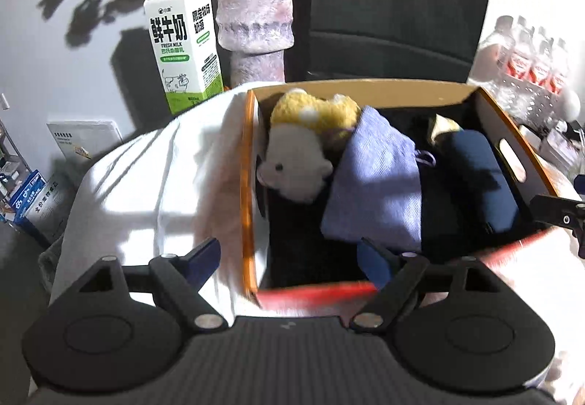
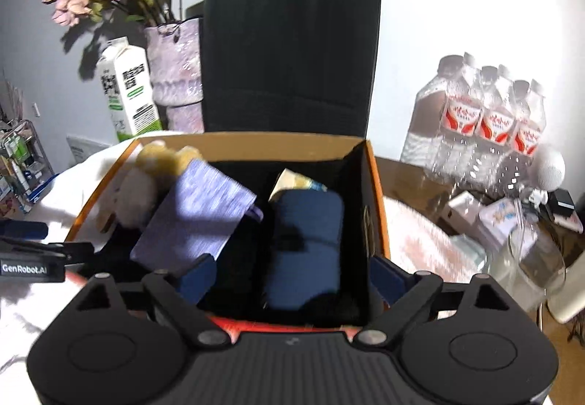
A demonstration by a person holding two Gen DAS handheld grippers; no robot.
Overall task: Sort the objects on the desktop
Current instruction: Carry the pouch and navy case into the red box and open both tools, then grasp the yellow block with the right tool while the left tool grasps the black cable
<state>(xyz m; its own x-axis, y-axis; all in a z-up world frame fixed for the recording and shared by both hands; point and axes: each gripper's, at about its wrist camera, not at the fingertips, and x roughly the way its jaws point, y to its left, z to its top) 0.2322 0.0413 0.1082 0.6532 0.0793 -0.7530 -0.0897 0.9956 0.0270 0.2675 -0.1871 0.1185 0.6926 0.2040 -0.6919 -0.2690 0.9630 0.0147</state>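
Note:
An orange cardboard box [image 1: 248, 185] with a black inside stands on a white cloth [image 1: 153, 192]. It holds a yellow and white plush toy [image 1: 299, 156], a lilac pouch [image 1: 380, 182] and a dark blue case [image 1: 482, 182]. My left gripper [image 1: 289, 260] is open and empty, its jaws astride the box's near left corner. In the right wrist view the box [image 2: 376, 200] holds the plush toy [image 2: 146, 182], the pouch [image 2: 197, 211] and the blue case [image 2: 307, 240]. My right gripper [image 2: 290, 278] is open and empty over the box's near edge.
A milk carton [image 1: 182, 42] and a pale purple vase [image 1: 256, 13] stand behind the box, next to a black panel [image 2: 292, 46]. A pack of water bottles [image 2: 490, 119], small boxes and a glass jar [image 2: 530, 258] crowd the wooden table on the right.

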